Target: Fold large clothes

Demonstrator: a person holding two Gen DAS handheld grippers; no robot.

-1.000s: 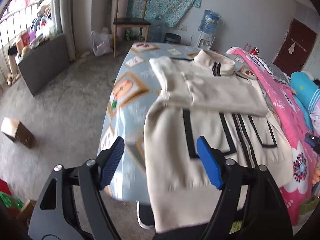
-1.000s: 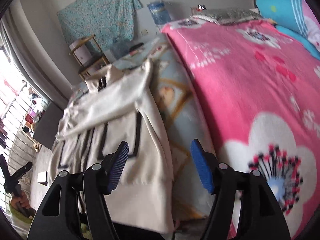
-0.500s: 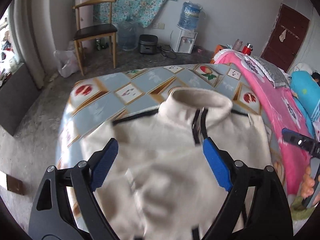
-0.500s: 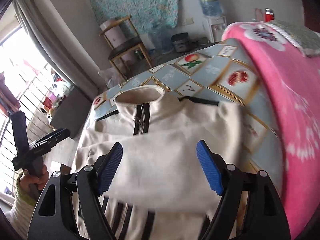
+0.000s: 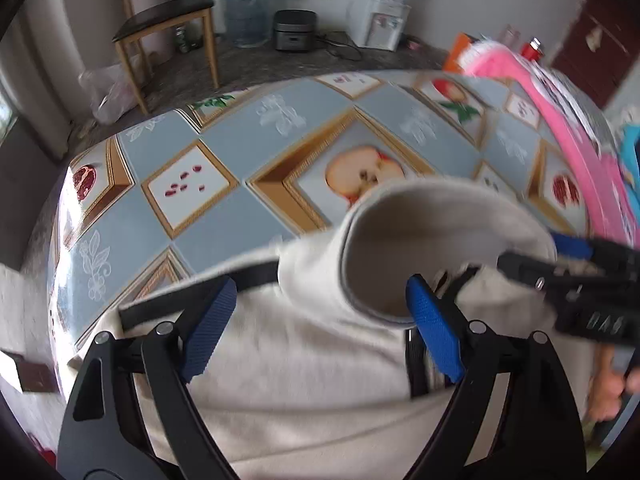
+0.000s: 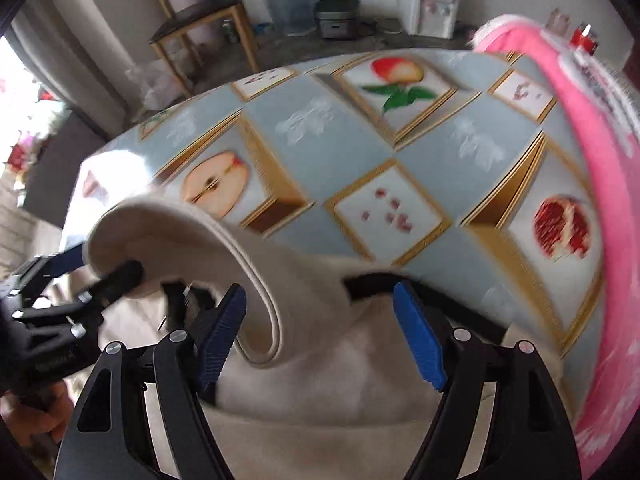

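The jacket (image 5: 304,380) lies on the bed (image 5: 224,136). It looks soft and floppy, so grab its shoulders. Left gripper (image 5: 320,328) and right gripper (image 6: 320,336) are wide apart, holding nothing.

Counts:
- 1 cream jacket (image 5: 304,368), black trim, with 1 stand-up collar (image 5: 436,232)
- 2 grippers: left gripper (image 5: 320,328), right gripper (image 6: 320,336), 2 blue-padded fingers each
- 1 fruit-print sheet (image 5: 256,200) on the bed
- 1 pink blanket (image 6: 600,152)
- 1 wooden chair (image 5: 168,28)
- 1 water dispenser (image 5: 378,24) carrying 1 bottle
- 1 loose water jug (image 5: 244,20) on the floor
- 1 dark cooker-like pot (image 5: 294,36)
- 1 plastic bag (image 5: 106,94)
- 1 red item (image 6: 584,38), too blurred to identify
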